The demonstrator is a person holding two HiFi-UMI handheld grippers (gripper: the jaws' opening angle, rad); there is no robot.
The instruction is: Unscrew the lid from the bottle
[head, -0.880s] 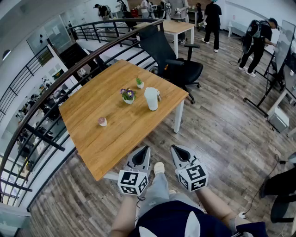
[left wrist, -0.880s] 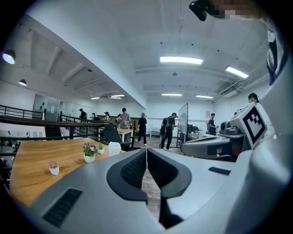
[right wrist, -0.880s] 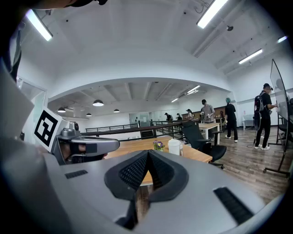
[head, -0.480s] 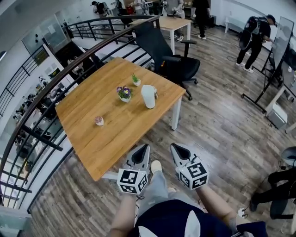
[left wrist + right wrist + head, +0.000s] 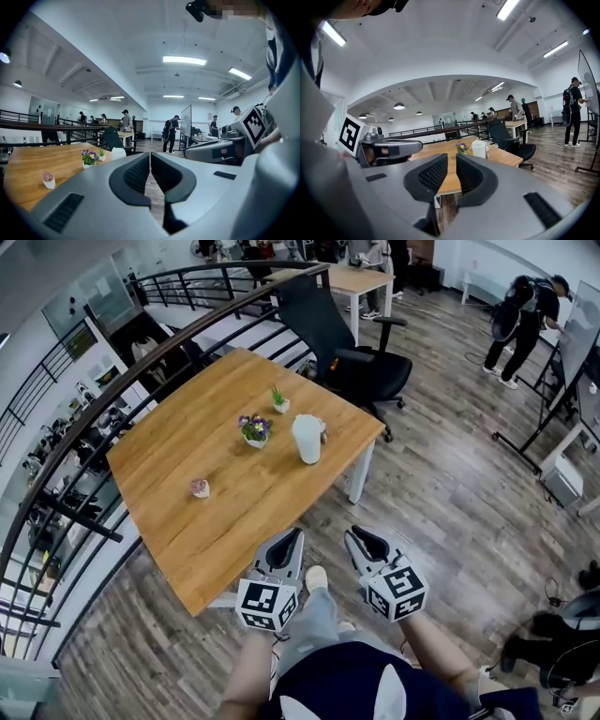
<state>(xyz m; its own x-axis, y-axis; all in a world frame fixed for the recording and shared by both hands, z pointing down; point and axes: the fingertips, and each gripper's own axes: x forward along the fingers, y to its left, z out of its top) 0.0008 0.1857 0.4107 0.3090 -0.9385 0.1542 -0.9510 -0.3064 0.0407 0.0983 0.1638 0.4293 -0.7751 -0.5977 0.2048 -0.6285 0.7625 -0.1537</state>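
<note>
Jaws of the left gripper (image 5: pixel 294 538) are pressed together with nothing in them. The right gripper (image 5: pixel 355 534), just beside it, has its jaws a narrow slit apart and is also empty. Both hang over the floor, just off the near edge of the table (image 5: pixel 178 521). Well ahead of them the white bottle (image 5: pixel 307 440) stands upright on the table. A potted flower (image 5: pixel 255 430) is just left of it, and an office chair (image 5: pixel 349 352) stands beyond.
</note>
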